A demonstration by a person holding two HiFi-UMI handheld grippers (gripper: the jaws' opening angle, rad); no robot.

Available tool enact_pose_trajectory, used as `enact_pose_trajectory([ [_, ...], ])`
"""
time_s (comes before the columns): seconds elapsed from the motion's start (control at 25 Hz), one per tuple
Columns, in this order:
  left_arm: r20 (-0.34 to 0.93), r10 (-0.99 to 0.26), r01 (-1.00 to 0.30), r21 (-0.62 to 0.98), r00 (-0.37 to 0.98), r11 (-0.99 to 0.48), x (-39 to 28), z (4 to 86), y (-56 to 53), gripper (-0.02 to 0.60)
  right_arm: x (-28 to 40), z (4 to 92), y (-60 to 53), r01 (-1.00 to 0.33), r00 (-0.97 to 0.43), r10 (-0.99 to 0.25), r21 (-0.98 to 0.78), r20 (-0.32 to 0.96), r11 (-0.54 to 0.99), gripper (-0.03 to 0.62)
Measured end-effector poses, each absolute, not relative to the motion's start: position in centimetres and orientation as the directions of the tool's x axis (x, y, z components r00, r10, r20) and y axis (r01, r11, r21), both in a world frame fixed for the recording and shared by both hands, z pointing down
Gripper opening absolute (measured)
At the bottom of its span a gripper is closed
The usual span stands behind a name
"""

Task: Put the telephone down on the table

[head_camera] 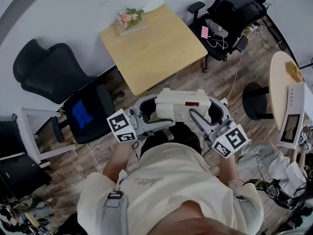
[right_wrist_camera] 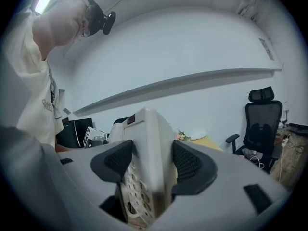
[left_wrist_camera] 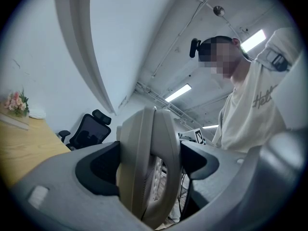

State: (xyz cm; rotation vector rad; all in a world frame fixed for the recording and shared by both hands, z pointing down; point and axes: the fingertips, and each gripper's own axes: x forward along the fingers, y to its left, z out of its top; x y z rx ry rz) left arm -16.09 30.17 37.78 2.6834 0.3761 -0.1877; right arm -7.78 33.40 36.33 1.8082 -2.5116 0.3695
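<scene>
Head view: the telephone [head_camera: 182, 105] shows no underside, and both its ends are tucked inside the left gripper [head_camera: 146, 114] and right gripper [head_camera: 213, 115]. Left gripper view: its lower end runs off the bottom edge. Right gripper view: the keypad [right_wrist_camera: 130, 186] markings are too blurred to read.

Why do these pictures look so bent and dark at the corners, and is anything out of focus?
Left gripper view: wide lens gives a round picture with black corners; ceiling light glares; the telephone, close between the jaws, is soft. Right gripper view: same black rim; the wall ledge bows into an arc. Head view: even light, wooden table crisp.
</scene>
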Motion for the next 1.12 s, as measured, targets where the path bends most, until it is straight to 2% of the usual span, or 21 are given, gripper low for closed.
enact_pose_trajectory([
  [0.44,-0.140,0.206,0.242,0.350,0.969,-0.905,-13.1,36.2,27.9,0.387,-4.6,35.2,31.0,-0.918,-0.371,-0.925,-0.186,0.083,0.351,0.259],
  [1.12,-0.073,0.135,0.150,0.265,0.988,-0.953,-2.8,33.9,23.4,0.387,5.9,33.0,25.7,-0.880,-0.447,-0.894,-0.161,-0.035,0.446,0.259],
])
